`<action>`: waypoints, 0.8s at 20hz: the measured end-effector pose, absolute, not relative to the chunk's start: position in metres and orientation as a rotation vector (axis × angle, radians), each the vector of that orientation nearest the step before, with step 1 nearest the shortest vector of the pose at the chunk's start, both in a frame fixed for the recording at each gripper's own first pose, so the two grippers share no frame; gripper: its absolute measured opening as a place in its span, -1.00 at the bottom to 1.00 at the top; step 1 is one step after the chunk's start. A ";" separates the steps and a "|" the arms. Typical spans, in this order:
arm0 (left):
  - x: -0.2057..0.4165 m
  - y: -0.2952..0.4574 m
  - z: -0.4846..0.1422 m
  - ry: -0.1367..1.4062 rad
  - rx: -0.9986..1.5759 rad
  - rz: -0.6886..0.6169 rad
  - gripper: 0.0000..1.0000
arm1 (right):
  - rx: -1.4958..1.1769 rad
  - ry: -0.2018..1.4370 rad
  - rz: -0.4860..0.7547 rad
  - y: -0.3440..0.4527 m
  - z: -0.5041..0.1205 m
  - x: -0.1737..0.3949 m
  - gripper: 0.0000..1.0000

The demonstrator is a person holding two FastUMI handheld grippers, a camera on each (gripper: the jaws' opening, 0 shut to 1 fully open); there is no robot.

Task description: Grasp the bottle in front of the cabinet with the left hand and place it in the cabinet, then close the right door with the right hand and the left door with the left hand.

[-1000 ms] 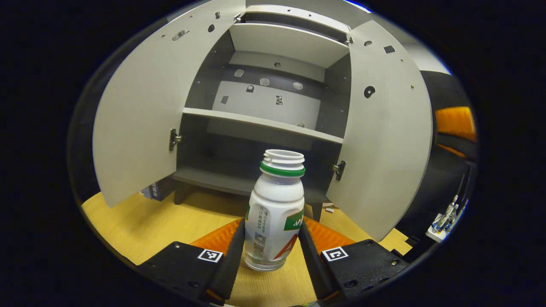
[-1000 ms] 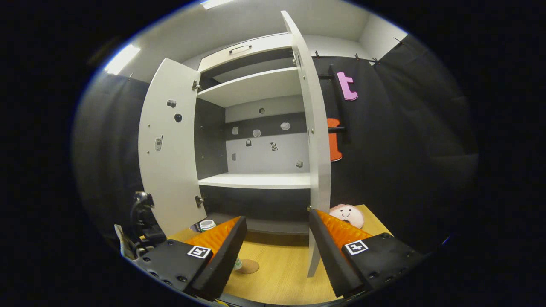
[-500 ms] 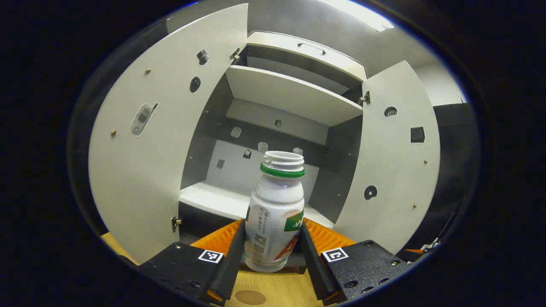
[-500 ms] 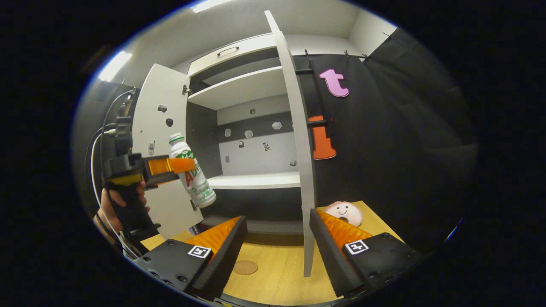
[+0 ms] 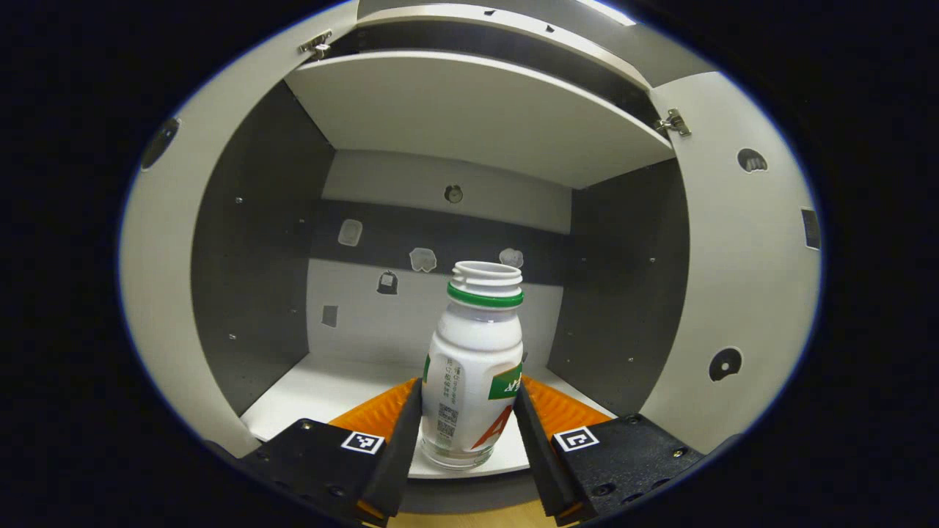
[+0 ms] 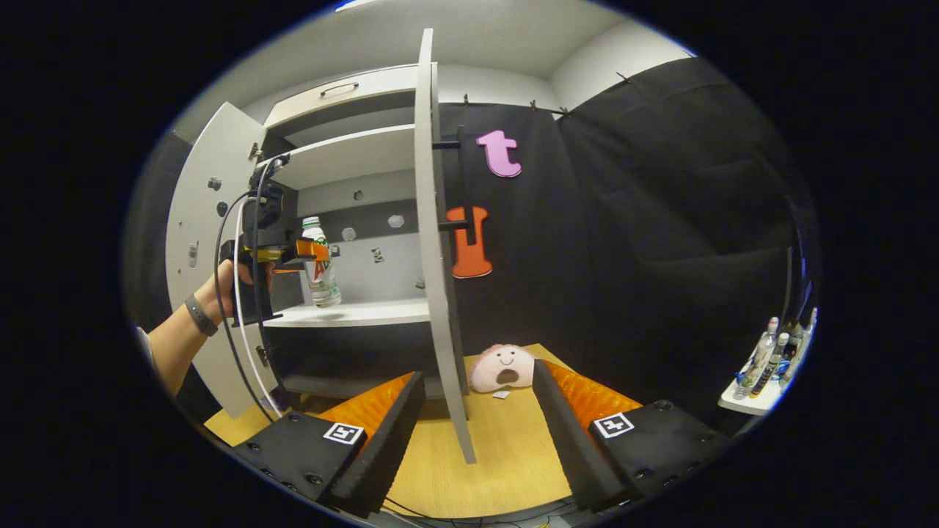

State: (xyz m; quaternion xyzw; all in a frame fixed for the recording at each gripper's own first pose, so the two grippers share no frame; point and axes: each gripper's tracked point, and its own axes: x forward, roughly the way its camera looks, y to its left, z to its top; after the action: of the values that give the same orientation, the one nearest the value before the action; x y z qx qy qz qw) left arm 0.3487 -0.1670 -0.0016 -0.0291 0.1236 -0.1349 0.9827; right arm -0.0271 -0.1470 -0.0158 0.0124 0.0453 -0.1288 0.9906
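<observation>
We see a white bottle with a green neck ring, no cap, and a printed label, clamped upright in our left claw, low centre of the left gripper view. It is now over the cabinet's middle shelf, no longer outside. Our right claw gapes empty astride the right door edge.

Black cloth drapes the booth's wall behind a light wooden tabletop, under a pale ceiling.
</observation>
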 end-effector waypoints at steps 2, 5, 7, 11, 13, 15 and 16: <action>0.373 -0.173 -0.008 0.253 -0.019 -0.257 0.41 | 0.032 0.088 -0.323 -0.155 -0.012 -0.038 0.94; 0.388 -0.190 -0.025 0.289 0.039 -0.269 0.39 | 0.037 0.086 -0.398 -0.162 -0.011 -0.051 0.94; 0.393 -0.194 -0.039 0.324 0.035 -0.272 0.39 | 0.040 0.085 -0.426 -0.165 -0.012 -0.055 0.94; 0.400 -0.185 -0.047 0.327 0.020 -0.212 0.41 | 0.032 0.086 -0.441 -0.166 -0.009 -0.054 0.94; 0.400 -0.182 -0.047 0.321 0.012 -0.202 0.48 | 0.026 0.091 -0.438 -0.167 -0.009 -0.052 0.94; 0.400 -0.178 -0.047 0.316 0.009 -0.194 0.65 | 0.025 0.095 -0.430 -0.168 -0.009 -0.050 0.95; 0.399 -0.176 -0.046 0.311 0.001 -0.184 0.75 | 0.024 0.096 -0.424 -0.167 -0.010 -0.050 0.95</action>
State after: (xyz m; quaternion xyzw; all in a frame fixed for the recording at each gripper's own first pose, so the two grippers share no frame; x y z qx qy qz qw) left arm 0.3988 -0.1758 -0.0462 0.0005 0.1549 -0.0913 0.9837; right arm -0.0498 -0.1670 -0.0096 0.0118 0.0474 -0.2104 0.9764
